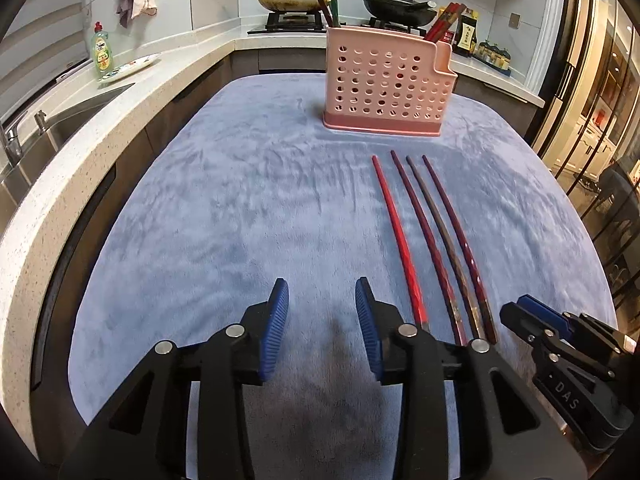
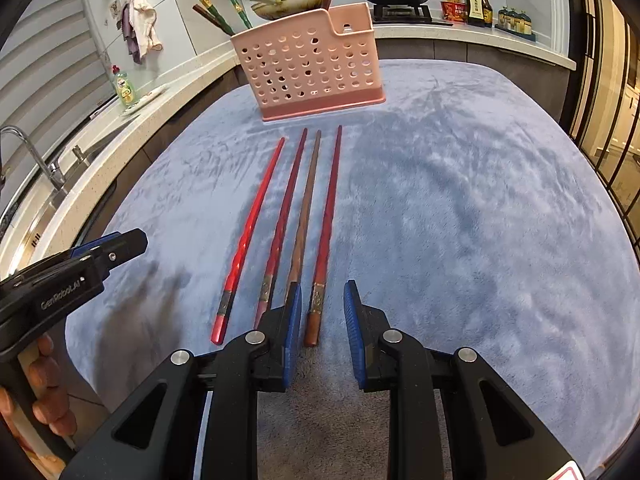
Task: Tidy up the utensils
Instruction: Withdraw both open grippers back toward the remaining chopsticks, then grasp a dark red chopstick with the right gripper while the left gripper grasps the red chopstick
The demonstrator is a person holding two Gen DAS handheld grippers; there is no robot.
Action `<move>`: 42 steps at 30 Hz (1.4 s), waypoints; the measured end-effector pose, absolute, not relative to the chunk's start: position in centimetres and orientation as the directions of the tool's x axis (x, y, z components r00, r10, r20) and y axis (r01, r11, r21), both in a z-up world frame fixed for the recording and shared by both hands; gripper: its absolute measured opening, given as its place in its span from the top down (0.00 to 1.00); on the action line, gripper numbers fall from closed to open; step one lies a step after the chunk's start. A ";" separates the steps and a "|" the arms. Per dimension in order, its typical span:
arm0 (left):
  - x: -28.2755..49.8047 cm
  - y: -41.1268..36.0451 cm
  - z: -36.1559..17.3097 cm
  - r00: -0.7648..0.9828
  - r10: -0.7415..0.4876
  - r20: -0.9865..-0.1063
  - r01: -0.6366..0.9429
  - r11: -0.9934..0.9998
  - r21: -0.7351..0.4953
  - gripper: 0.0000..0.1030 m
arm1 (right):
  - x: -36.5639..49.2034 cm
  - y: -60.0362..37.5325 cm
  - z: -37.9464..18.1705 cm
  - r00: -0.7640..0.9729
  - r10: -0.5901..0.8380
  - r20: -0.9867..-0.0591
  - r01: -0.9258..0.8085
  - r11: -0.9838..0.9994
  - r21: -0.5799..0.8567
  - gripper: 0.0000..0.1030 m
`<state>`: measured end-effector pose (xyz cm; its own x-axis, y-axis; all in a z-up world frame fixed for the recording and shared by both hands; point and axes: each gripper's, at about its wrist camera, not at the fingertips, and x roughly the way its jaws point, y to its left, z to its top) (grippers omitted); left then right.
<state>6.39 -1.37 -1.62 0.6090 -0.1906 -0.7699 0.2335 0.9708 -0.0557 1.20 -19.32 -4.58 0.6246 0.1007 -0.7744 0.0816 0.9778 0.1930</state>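
Chopsticks part sorted, 4 left

Nearest, my right gripper (image 2: pixel 322 312) and left gripper (image 1: pixel 322 308) gape empty. 4 chopsticks (image 2: pixel 298 224) lie loose on the blue cloth (image 2: pixel 460 208); beyond, the pink holder (image 2: pixel 308 68) already keeps several.

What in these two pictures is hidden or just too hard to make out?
- Near ends of the chopsticks: left wrist view, hidden behind the left gripper.
- Butt of the brown chopstick: right wrist view, covered by a finger of the right gripper.
- Inside the pink holder: both views, blocked by its perforated wall.
- Bottle labels: too small.
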 end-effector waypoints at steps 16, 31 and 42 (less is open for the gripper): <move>5.7 -2.3 -3.1 0.574 -0.198 -0.794 0.257 0.965 -0.055 0.66 | 1.6 -18.7 -6.6 0.604 0.070 -0.794 0.094 0.983 0.158 0.82; 5.1 -3.2 -3.9 0.549 -0.220 -0.806 0.281 0.957 -0.070 0.52 | 0.4 -20.8 -6.3 0.616 0.047 -0.786 0.159 0.970 0.183 0.93; 4.8 -5.6 -5.2 0.514 -0.250 -0.820 0.322 0.943 -0.085 0.45 | -0.4 -21.9 -6.6 0.614 0.066 -0.787 0.175 0.960 0.217 0.93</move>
